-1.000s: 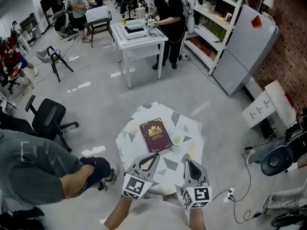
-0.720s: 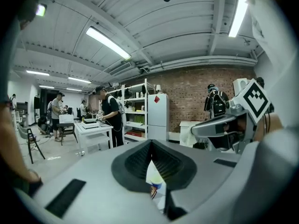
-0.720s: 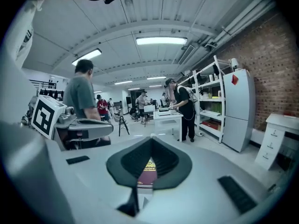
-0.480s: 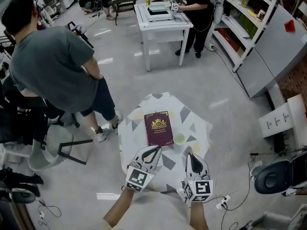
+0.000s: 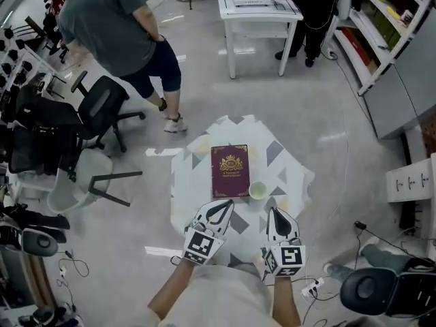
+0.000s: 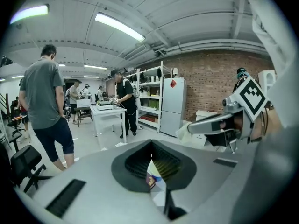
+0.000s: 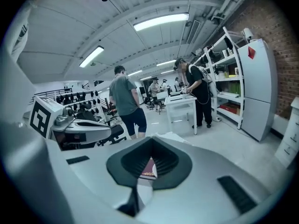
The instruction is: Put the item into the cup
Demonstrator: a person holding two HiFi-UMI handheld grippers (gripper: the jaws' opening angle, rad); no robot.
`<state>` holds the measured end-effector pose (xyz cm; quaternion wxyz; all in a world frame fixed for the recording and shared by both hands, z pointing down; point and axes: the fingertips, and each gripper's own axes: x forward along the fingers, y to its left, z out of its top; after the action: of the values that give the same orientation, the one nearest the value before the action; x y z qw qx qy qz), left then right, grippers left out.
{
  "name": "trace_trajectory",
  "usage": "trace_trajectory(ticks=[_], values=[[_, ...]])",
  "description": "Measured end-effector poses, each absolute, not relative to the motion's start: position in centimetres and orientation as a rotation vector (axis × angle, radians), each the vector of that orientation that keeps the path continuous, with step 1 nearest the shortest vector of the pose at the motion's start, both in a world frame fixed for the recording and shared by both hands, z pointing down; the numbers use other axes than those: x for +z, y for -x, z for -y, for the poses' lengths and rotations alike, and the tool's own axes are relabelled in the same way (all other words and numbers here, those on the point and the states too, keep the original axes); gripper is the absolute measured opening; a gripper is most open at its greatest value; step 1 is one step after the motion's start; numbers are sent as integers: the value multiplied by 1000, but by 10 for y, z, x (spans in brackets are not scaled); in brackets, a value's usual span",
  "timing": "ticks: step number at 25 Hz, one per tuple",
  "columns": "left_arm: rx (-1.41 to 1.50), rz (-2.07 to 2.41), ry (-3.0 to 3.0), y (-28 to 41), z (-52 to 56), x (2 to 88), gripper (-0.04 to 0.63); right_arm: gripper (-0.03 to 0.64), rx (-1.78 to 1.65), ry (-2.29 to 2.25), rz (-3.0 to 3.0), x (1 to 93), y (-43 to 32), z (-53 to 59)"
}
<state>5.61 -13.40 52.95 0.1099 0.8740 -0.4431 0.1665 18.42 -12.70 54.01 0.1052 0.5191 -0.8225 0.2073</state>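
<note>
the cup [image 5: 257, 190] is small, round and pale, a whitish green, and stands upright with its open mouth up; whether anything is inside it cannot be told from above. it sits on the white table cloth [image 5: 204, 152] with grey triangles, just beside the lower right corner of the dark red book [image 5: 229, 171], though whether the two touch is unclear. a small pale yellow thing [image 5: 283, 202] lies flat on the cloth near the cup, to its right and a little nearer the person, apart from it; it is too small and blurred to tell its shape
</note>
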Motion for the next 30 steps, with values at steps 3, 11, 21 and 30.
trace_trajectory(ticks=[3,11,21,30], values=[[514,1312,-2541,-62,137,542,12,6,648,-1487,2431,555,-186,133],[563,1292,-2497,-77,142,574,12,6,722,-1411,2427,587,-186,145],[599,1191,-2502,-90,149,605,12,6,759,-1379,2375,620,-179,153],[589,1049,-2497,-95,158,637,12,6,784,-1403,2286,646,-168,163]])
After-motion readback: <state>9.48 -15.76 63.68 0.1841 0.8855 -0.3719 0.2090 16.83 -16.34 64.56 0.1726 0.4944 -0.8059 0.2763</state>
